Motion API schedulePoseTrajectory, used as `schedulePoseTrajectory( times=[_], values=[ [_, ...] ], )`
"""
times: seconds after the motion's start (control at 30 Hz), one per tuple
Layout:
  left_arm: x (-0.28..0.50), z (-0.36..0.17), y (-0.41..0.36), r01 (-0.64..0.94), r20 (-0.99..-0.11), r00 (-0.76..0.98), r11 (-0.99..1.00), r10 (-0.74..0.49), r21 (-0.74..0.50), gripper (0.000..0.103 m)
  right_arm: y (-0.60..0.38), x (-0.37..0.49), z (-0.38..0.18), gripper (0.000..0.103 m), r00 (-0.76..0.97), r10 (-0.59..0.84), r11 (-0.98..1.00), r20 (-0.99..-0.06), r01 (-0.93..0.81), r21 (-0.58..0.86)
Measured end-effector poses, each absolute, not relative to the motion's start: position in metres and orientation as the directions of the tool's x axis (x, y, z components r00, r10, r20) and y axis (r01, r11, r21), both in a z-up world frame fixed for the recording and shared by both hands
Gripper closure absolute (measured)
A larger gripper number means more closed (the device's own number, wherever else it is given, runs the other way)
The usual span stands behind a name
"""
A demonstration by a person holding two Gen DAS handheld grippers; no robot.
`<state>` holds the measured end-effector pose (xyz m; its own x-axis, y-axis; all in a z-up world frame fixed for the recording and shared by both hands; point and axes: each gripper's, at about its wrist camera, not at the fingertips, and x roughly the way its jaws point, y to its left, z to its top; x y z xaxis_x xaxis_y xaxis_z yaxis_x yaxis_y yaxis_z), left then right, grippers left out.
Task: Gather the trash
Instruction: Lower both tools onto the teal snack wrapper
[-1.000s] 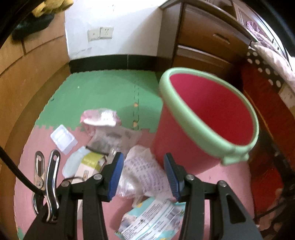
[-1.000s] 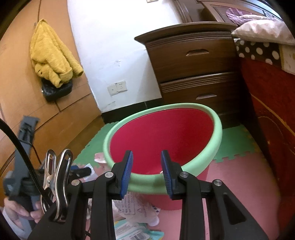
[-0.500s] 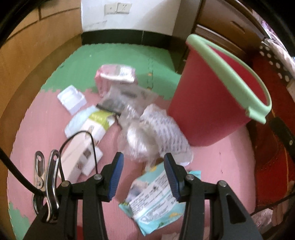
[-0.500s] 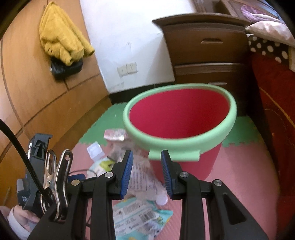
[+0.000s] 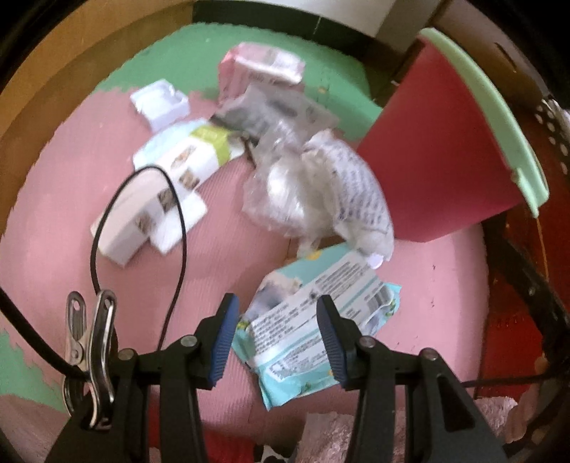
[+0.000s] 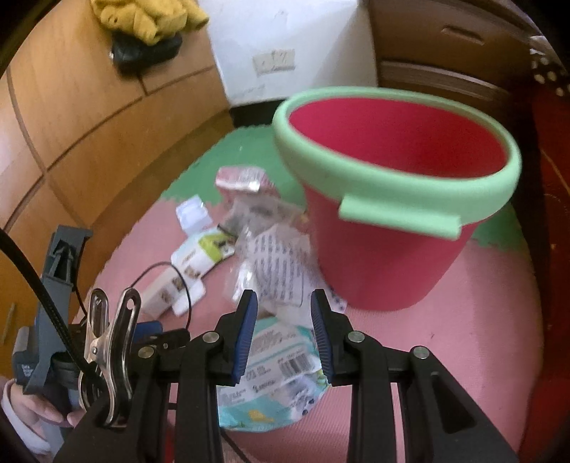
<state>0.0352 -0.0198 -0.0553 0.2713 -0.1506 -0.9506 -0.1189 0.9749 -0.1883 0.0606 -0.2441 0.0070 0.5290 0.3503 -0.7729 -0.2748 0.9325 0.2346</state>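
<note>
A red bin with a green rim [image 5: 441, 156] [image 6: 388, 228] stands on the pink and green floor mat. Trash lies left of it: a light blue wet-wipe packet [image 5: 313, 320] [image 6: 274, 377], a crumpled clear and white plastic bag [image 5: 320, 192] [image 6: 274, 270], a white carton [image 5: 160, 199] [image 6: 188, 263], a pink packet [image 5: 260, 67] [image 6: 242, 178] and a small white tray [image 5: 160, 103] [image 6: 192, 213]. My left gripper [image 5: 278, 334] is open and empty, just above the blue packet. My right gripper [image 6: 283, 331] is open and empty, above the same packet.
A dark wooden dresser [image 6: 445, 46] stands behind the bin. A red bed side [image 6: 555, 178] is at the right. A curved wooden wardrobe [image 6: 71, 117] is at the left, with a yellow cloth [image 6: 142, 14] hanging. A black cable [image 5: 142, 220] loops over the carton.
Both grippers have tilted down and pulled back toward the trash pile. The blue packet now lies between the left gripper's fingers in view. The bin has shifted up and right in both views.
</note>
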Motion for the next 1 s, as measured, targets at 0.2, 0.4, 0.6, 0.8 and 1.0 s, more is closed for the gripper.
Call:
schedulePoseTrajectory(
  times=[0.2,0.4,0.6,0.8,1.0],
  values=[
    [0.033,-0.076,-0.021,-0.140,-0.966,0.208,0.973,-0.154,-0.186,0.051,-0.241,0.070,-0.015,0.071,0.432,0.339,0.935,-0.836,-0.253,0.249],
    [0.029,-0.098,-0.015,-0.204,-0.978,0.139,0.962,-0.154,-0.180,0.047,-0.233,0.083,-0.043,0.061,0.288,0.343,0.928,-0.894,-0.249,0.276],
    [0.027,-0.115,-0.006,-0.270,-0.975,0.104,0.937,-0.199,-0.220,0.045,-0.217,0.096,-0.071,0.055,0.133,0.320,0.917,-0.938,-0.294,0.271],
    [0.021,-0.131,-0.002,-0.338,-0.962,0.087,0.901,-0.257,-0.271,0.043,-0.207,0.117,-0.104,0.051,0.008,0.252,0.919,-0.968,-0.315,0.237],
    [0.016,-0.145,-0.002,-0.382,-0.949,0.078,0.870,-0.305,-0.311,0.041,-0.197,0.131,-0.127,0.050,-0.050,0.219,0.907,-0.975,-0.358,0.222]
  ],
)
